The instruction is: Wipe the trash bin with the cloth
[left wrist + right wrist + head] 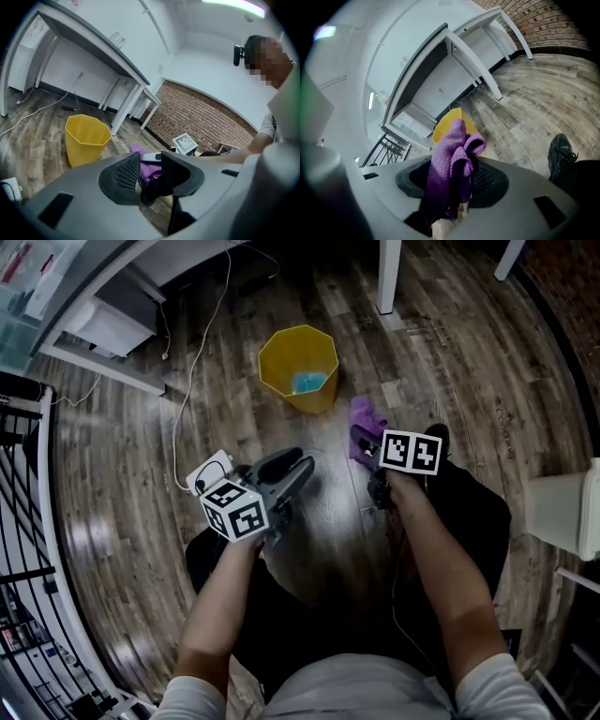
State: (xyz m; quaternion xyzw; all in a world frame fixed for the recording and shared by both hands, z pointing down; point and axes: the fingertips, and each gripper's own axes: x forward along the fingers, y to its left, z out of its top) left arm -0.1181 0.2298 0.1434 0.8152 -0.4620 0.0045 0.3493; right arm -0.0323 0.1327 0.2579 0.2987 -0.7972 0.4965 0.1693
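The yellow trash bin (298, 367) stands upright on the wooden floor ahead of me, with something blue at its bottom. It also shows in the left gripper view (86, 138) and, partly hidden by the cloth, in the right gripper view (449, 123). My right gripper (364, 442) is shut on a purple cloth (366, 420), which bunches up between the jaws (452, 164). It hovers short of the bin, to the bin's right. My left gripper (296, 467) stands open with nothing in it, below the bin. Past its jaws (150, 161) the purple cloth (137, 150) is visible.
White table legs (388, 277) stand behind the bin. A white cable (192, 381) trails over the floor at the left, near a white box (112, 324). A black railing (28, 521) runs along the left edge. A white container (562, 512) stands at the right.
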